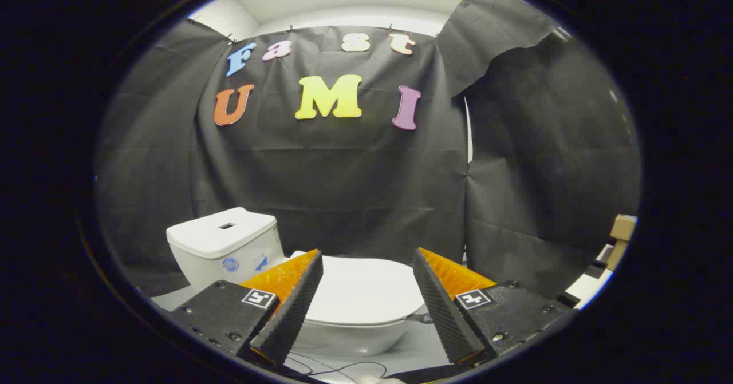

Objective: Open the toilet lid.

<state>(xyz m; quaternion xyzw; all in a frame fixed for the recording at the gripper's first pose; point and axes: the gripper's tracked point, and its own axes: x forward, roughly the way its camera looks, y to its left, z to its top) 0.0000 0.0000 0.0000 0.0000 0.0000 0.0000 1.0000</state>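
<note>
Two fingers: the gripper [366,269] hung spread wide with nothing between its fingers, both clear of the toilet.
Lid position: the toilet lid [366,289] lay shut and flat on the bowl [349,338], framed in the gap between the fingers and just beyond their tips, its front edge nearest.
Lid handling: it looked like rigid, glossy plastic, probably light and hinged at the back, so likely slippery; the overhanging front lip seemed the place to hook or pinch and lift.
Tank: the tank [223,246] stood beyond the left finger, behind the lid, where the raised lid would presumably come to rest.
Backdrop: the black cloth wall [343,189] hung farthest off.
</note>
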